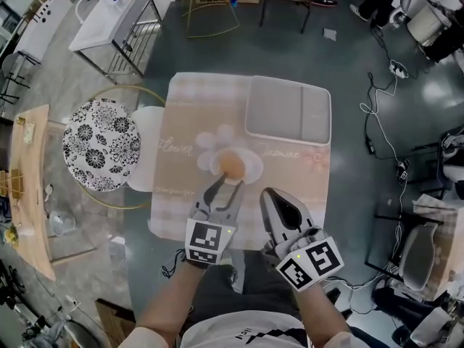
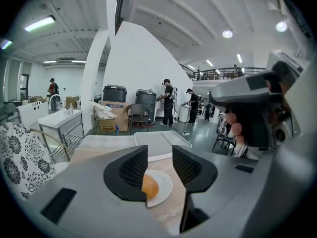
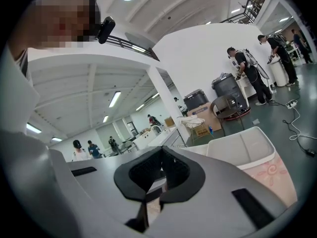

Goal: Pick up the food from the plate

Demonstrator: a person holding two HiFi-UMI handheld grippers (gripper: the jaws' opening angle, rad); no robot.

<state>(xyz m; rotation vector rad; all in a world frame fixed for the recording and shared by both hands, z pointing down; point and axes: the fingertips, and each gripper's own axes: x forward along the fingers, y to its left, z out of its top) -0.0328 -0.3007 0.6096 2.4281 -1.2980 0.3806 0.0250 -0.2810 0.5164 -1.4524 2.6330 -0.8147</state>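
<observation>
An orange, bun-like piece of food (image 1: 232, 167) lies on a small white plate (image 1: 251, 168) in the middle of the table. My left gripper (image 1: 225, 181) is just in front of the plate, its tips at the near rim, jaws partly open and nothing between them. In the left gripper view the food (image 2: 150, 187) shows past the left jaw, on the plate (image 2: 163, 186). My right gripper (image 1: 272, 196) hovers to the right of the plate, jaws together and empty; in its own view my right gripper (image 3: 162, 168) shows its tips touching.
A grey-white tray (image 1: 287, 109) sits at the table's far right corner. The table (image 1: 177, 194) has a pale checked cloth. A black-and-white patterned stool (image 1: 100, 144) stands left of it. Cables and chairs lie on the floor around.
</observation>
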